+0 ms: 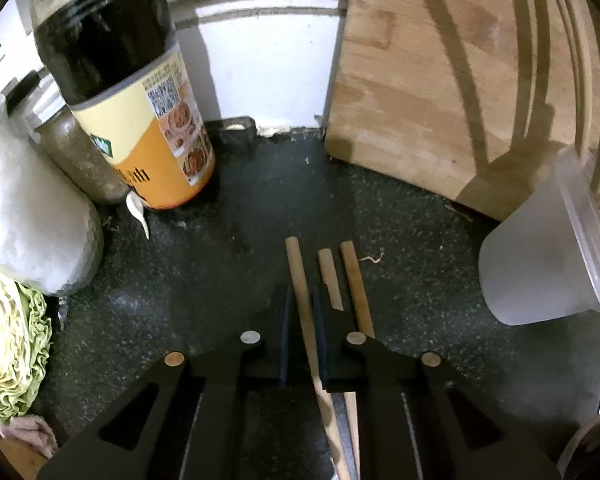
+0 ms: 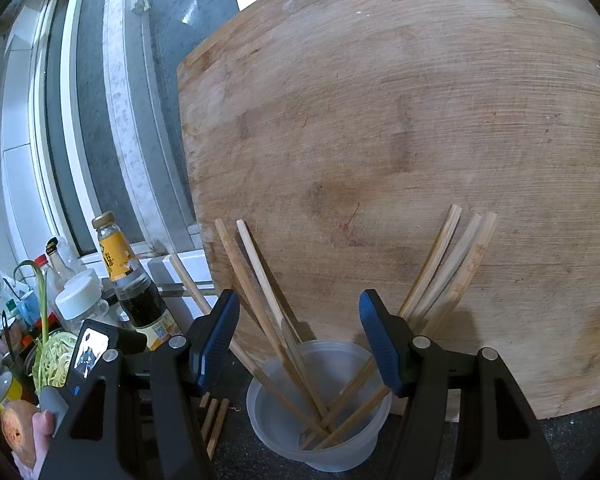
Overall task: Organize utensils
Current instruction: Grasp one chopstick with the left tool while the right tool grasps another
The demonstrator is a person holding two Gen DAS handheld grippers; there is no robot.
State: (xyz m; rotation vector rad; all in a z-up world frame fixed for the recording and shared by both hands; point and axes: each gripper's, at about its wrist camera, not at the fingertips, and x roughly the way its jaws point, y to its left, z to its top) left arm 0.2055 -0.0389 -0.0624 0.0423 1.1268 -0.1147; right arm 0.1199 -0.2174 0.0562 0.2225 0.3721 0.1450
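Observation:
Three wooden chopsticks lie side by side on the dark speckled counter point(image 1: 180, 280). My left gripper point(image 1: 302, 312) points down over them and straddles the leftmost chopstick point(image 1: 300, 272). Its blue pads stand narrowly apart: the right pad lies against the stick, and a thin gap shows at the left pad. The other two chopsticks point(image 1: 352, 280) lie just outside the right finger. A translucent plastic cup point(image 2: 284, 412) holds several chopsticks point(image 2: 260, 292) that lean on the cutting board. My right gripper point(image 2: 300, 308) hovers open just in front of the cup with nothing between its fingers.
A large wooden cutting board point(image 2: 400, 140) leans against the wall behind the cup point(image 1: 540, 264). A dark sauce bottle point(image 1: 140, 120), jars and a small white spoon point(image 1: 138, 210) stand at the left, with cut cabbage point(image 1: 8, 344) nearer. A hand point(image 2: 44, 420) holds the left gripper.

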